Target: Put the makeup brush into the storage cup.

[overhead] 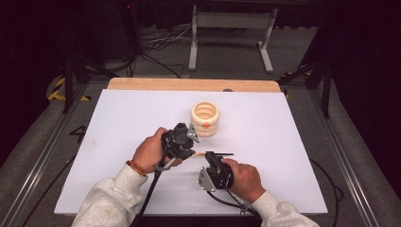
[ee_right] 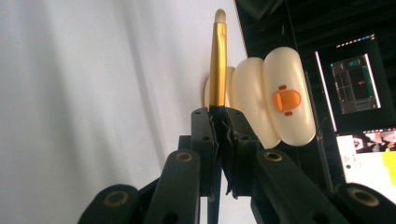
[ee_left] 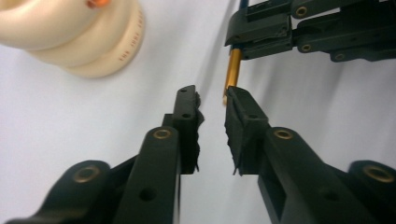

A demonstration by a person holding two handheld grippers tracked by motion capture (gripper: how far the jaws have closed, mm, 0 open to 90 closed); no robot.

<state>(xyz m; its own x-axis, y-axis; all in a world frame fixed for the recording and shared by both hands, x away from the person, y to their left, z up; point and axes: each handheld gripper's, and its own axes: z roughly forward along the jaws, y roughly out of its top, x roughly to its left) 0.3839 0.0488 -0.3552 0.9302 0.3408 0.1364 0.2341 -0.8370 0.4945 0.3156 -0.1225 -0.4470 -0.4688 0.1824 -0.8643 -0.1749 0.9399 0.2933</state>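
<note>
A slim pen [overhead: 218,154] with a gold front part and a dark blue shaft lies level just above the white table top. My right gripper [overhead: 211,156] is shut on it; in the right gripper view the jaws [ee_right: 219,112] clamp the pen [ee_right: 217,60] where gold meets blue. My left gripper [overhead: 190,153] is open, and in the left gripper view its jaws [ee_left: 211,95] stand apart, with the pen's gold tip [ee_left: 232,70] at the right fingertip. A cream ribbed holder [overhead: 204,118] with an orange duck beak stands upright behind both grippers.
The white board [overhead: 118,142] covers the table, with a wooden strip [overhead: 142,84] along its far edge. Cables and a metal stand's legs [overhead: 194,47] lie on the floor beyond. Lit screens [ee_right: 357,84] show off to one side in the right gripper view.
</note>
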